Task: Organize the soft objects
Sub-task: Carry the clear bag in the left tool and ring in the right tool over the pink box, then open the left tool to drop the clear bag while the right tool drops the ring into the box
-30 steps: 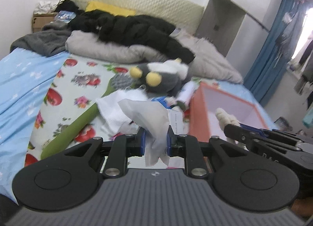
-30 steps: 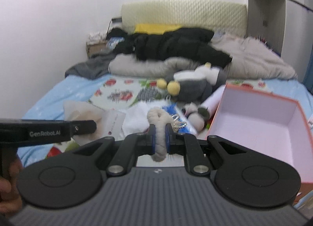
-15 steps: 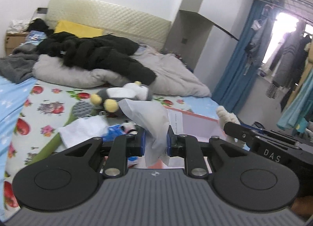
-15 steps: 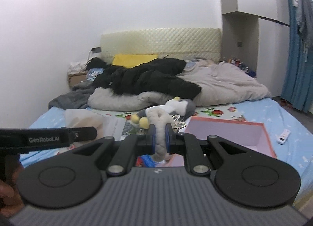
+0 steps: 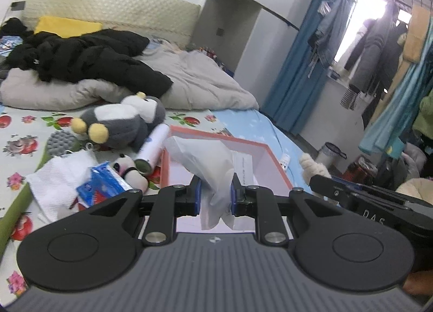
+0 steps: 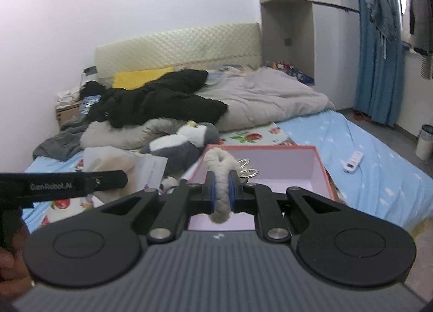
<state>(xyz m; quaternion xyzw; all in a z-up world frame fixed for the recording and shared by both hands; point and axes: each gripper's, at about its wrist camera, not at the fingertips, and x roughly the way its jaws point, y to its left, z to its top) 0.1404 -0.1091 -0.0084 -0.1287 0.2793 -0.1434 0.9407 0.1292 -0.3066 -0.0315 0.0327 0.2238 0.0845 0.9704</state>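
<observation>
The left gripper (image 5: 215, 196) is clamped on a white plastic bag (image 5: 213, 168), held up just over the pink box (image 5: 273, 160) on the bed (image 5: 243, 122). The right gripper (image 6: 221, 192) is squeezed on a small fluffy toy (image 6: 219, 174), also over the box. A penguin toy (image 5: 121, 122) lies beside the box, w/ tissues (image 5: 100, 182) nearby.

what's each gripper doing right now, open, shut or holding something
Left gripper: shut on a translucent white plastic bag.
Right gripper: shut on a cream fuzzy plush toy.
</observation>
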